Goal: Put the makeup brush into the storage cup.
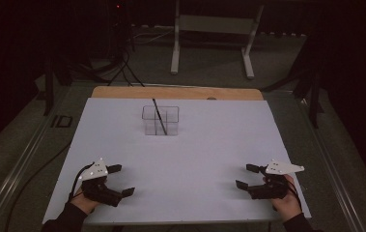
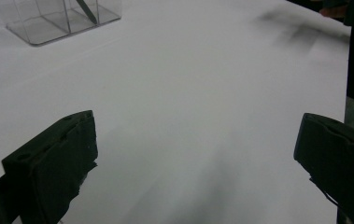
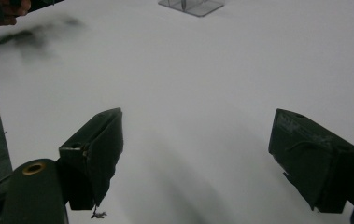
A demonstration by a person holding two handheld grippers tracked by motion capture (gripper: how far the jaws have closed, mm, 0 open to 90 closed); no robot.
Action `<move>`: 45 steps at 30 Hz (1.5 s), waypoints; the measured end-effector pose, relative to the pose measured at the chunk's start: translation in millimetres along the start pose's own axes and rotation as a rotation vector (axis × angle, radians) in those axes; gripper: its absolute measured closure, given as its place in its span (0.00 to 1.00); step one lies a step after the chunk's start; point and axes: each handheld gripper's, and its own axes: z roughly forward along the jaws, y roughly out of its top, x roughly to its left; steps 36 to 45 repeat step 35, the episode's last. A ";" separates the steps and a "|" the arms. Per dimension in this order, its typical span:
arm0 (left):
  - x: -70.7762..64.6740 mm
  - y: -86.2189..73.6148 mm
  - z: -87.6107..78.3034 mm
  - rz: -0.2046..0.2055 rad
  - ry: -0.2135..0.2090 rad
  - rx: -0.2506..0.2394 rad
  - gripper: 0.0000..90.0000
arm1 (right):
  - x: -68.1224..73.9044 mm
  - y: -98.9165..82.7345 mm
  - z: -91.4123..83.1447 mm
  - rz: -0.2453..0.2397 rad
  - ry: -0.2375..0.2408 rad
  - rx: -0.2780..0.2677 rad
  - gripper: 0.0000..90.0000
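Both tongs, left and right, gape empty; approach thin dark pen in clear plastic box ahead, between them, slowly.

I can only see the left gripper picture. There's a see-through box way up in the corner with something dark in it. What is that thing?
Observer: In the high view it's a thin dark stick leaning in the clear box, its top poking out over the back rim.
Operator: Does the box have one big space inside?
Observer: No, clear walls split it into compartments; the stick's foot sits in a front one.
Operator: Where's the other gripper?
Observer: The right gripper rests at the near right of the white table, jaws apart, holding nothing.
Operator: And mine?
Observer: The left gripper sits at the near left, jaws open too.
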 end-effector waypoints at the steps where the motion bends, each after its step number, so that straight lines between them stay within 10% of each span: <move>1: 0.3 -0.3 0.0 -0.001 -0.002 -0.003 0.01 | -0.4 -1.1 0.1 0.000 0.004 0.002 0.20; 45: 6.9 -3.5 3.1 -0.045 0.001 -0.011 0.01 | 1.5 -5.9 10.9 -0.020 0.046 0.041 0.20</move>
